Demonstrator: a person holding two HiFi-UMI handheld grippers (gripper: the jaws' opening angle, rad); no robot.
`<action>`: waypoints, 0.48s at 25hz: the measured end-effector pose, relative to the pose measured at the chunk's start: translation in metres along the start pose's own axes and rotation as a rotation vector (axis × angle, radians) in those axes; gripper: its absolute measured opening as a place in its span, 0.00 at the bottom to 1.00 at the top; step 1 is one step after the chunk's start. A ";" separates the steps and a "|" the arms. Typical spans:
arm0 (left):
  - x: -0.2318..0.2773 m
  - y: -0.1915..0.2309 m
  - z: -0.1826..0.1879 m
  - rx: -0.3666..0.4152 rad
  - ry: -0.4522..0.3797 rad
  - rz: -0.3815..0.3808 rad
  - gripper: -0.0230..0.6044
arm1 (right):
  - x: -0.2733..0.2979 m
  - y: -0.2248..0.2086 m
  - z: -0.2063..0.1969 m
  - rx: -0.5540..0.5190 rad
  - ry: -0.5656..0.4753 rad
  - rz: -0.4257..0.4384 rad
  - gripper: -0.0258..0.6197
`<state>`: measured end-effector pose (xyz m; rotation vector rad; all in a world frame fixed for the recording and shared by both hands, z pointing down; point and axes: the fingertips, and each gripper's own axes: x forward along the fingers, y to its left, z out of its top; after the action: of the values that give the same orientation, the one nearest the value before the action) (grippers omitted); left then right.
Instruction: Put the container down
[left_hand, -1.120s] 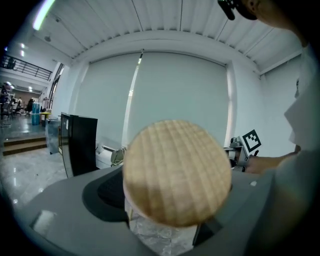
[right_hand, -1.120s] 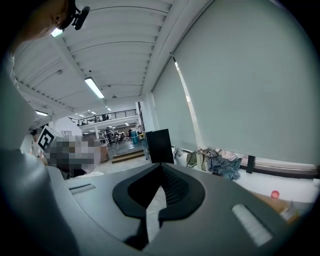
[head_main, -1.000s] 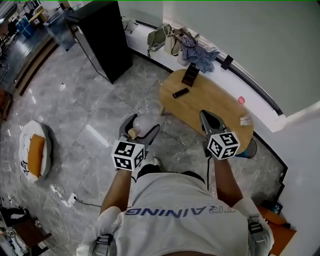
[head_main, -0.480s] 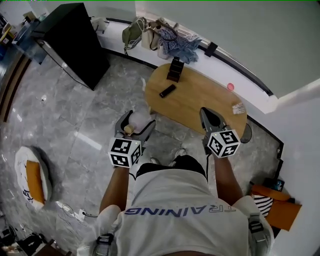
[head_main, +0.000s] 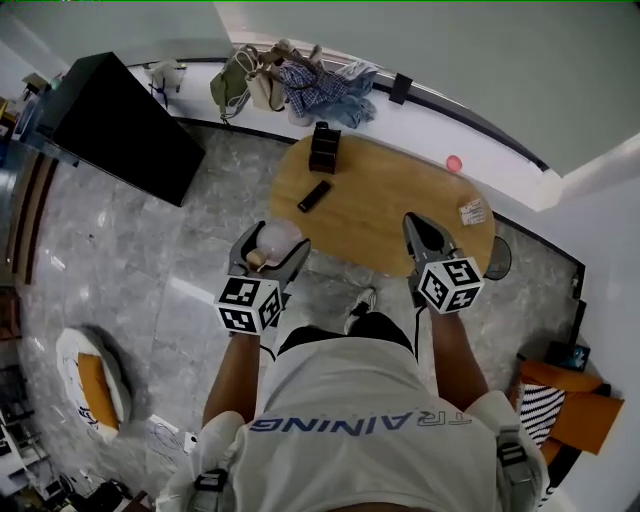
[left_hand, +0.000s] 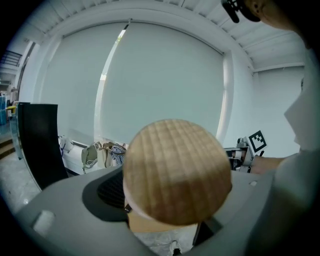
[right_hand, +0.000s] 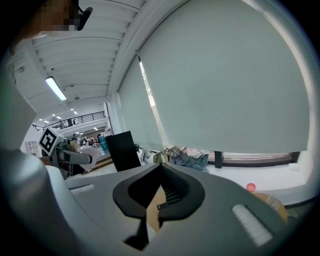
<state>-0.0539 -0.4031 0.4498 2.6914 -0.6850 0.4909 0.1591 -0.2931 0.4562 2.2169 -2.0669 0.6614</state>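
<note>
- Over the near left rim of the oval table (head_main: 390, 215), as seen from above: left gripper (head_main: 272, 240) clamped on the container (head_main: 282, 238), jaws spread wide round it.
- Container: pale, rounded, cloudy body pointing toward the table. Its round lid (left_hand: 175, 170) of light wood with striped grain faces back at the gripper's camera and fills much of the left gripper view. It lies on its side in the grip.
- Right gripper (head_main: 418, 228): grey jaws drawn together to a point, nothing between them. It hangs over the table's near edge, right of centre, well apart from the left one.
- Table: smooth honey-coloured wood with rounded ends, far side close to a white ledge (head_main: 430, 125). A broad bare stretch runs across its middle and near side.
- On the table: black remote (head_main: 314, 196) near the left end, the nearest thing to the container. Black box (head_main: 323, 147) at the far left rim, pale packet (head_main: 472, 211) toward the right end.
- Small pink round thing (head_main: 454, 163) at the far rim; on table or ledge, cannot tell.
- Ledge: bags (head_main: 235, 85) and a checked cloth (head_main: 310, 85) heaped together.
- Floor (head_main: 150, 250): glossy grey marbled tiles. Black cabinet (head_main: 120, 125) off to the left, white cushion (head_main: 95, 385) with an orange centre lower left.
</note>
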 end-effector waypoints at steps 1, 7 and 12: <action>0.015 -0.007 0.006 0.006 0.004 0.000 0.67 | 0.000 -0.018 0.001 0.014 0.000 -0.007 0.07; 0.099 -0.047 0.028 0.026 0.011 -0.025 0.67 | 0.002 -0.106 0.002 0.054 0.021 -0.031 0.07; 0.144 -0.060 0.023 0.007 0.048 -0.063 0.67 | 0.013 -0.130 -0.005 0.086 0.046 -0.043 0.07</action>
<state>0.1014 -0.4195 0.4738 2.6887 -0.5850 0.5413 0.2827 -0.2891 0.4987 2.2610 -1.9995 0.8048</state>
